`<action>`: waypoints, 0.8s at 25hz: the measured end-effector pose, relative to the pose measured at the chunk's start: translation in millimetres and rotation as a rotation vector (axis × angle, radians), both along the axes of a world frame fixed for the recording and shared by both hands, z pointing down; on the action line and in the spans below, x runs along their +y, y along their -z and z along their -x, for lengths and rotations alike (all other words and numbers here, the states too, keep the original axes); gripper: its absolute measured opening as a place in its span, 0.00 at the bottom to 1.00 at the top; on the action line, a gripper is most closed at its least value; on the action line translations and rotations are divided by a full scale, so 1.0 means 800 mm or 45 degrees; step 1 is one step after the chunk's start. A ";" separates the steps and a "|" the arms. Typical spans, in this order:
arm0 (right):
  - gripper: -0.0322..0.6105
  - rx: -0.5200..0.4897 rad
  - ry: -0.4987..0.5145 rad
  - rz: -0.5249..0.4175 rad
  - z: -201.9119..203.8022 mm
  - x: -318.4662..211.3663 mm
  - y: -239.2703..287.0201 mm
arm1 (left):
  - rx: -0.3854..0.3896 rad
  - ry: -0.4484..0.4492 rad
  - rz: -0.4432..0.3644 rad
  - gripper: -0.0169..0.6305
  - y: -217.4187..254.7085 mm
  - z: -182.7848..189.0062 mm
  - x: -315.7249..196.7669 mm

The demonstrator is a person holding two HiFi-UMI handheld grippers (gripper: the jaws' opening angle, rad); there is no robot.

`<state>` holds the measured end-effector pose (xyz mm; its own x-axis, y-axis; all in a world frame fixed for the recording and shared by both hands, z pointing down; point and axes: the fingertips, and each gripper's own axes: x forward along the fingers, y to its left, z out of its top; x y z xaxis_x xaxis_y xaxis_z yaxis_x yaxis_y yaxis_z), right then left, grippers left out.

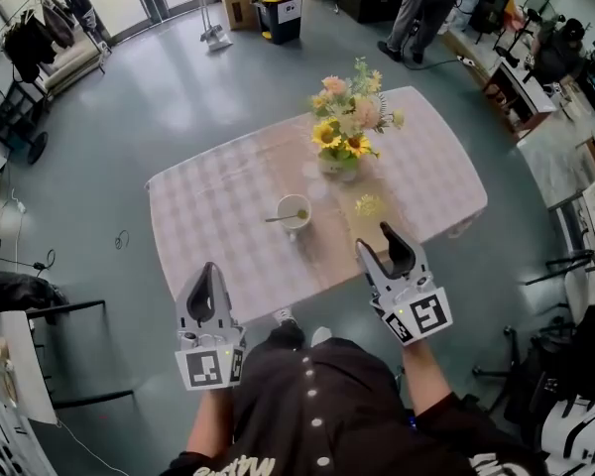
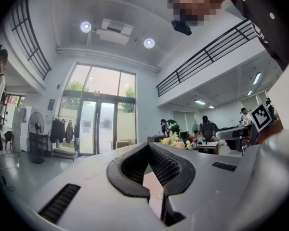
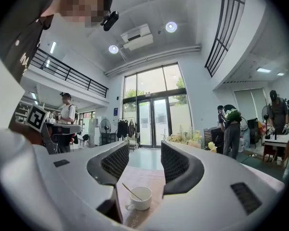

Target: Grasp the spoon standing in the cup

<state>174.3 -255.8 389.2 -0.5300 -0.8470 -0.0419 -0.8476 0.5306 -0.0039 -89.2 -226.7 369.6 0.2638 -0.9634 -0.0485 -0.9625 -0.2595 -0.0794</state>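
Note:
A white cup stands near the middle of the checkered table, and a spoon leans in it with its handle pointing left. In the right gripper view the cup and spoon sit low between the jaws, still some way ahead. My right gripper hovers over the table's near edge, to the right of the cup, open and empty. Off the near left corner of the table, my left gripper has its fingertips touching and holds nothing.
A vase of yellow and pink flowers stands just behind the cup. A small yellow bloom lies on the cloth to the cup's right. Chairs and desks line the right side; a person stands far back.

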 end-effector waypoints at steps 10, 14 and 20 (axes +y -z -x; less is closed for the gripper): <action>0.34 0.063 0.048 0.068 0.050 -0.080 -0.029 | 0.020 0.025 0.054 0.05 -0.017 0.042 -0.073; 0.34 0.140 0.102 0.108 0.076 -0.100 -0.056 | 0.037 0.040 0.090 0.05 -0.030 0.054 -0.086; 0.34 0.390 0.262 0.086 0.130 -0.123 -0.114 | 0.130 0.069 0.156 0.05 -0.044 0.072 -0.102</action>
<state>70.2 -353.9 480.6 -0.6688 -0.7168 0.1973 -0.6905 0.6972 0.1927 -147.0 -308.0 404.9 0.2106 -0.9765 0.0463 -0.9768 -0.2083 0.0489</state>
